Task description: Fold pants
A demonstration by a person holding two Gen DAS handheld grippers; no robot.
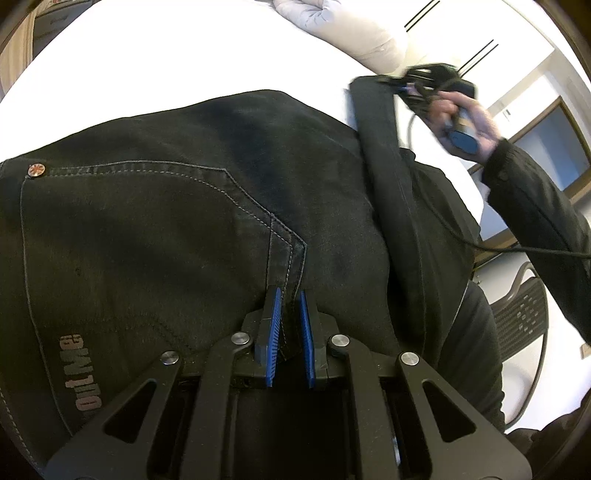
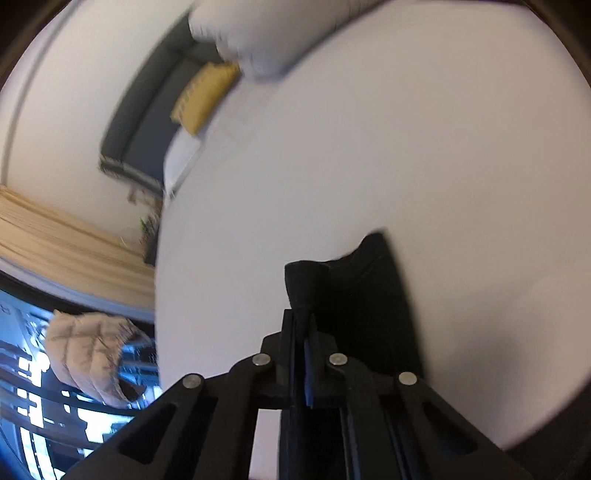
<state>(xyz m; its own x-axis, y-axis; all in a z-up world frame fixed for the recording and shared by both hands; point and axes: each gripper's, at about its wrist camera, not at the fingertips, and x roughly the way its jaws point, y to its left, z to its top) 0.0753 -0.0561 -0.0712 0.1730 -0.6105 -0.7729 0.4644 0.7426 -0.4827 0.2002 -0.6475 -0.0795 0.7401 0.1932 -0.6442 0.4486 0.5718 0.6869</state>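
Black jeans (image 1: 155, 221) lie spread over a white bed (image 1: 184, 55), seat side up, with a stitched back pocket and a printed logo. My left gripper (image 1: 291, 295) is shut on the seam fabric near the waistband, its blue pads (image 1: 274, 325) pinching the cloth. A narrow leg end (image 1: 380, 158) rises at the right toward the right gripper (image 1: 402, 86), which a hand in a dark sleeve holds. In the right wrist view the right gripper (image 2: 303, 314) is shut on the dark leg hem (image 2: 354, 280), which bunches just past the fingertips over the white bed (image 2: 406, 147).
A white pillow (image 1: 332, 26) lies at the bed's far end. A mesh office chair (image 1: 524, 317) stands off the bed at the right. A grey sofa with a yellow cushion (image 2: 203, 96) and a beige quilted jacket (image 2: 88, 354) lie beyond the bed's left edge.
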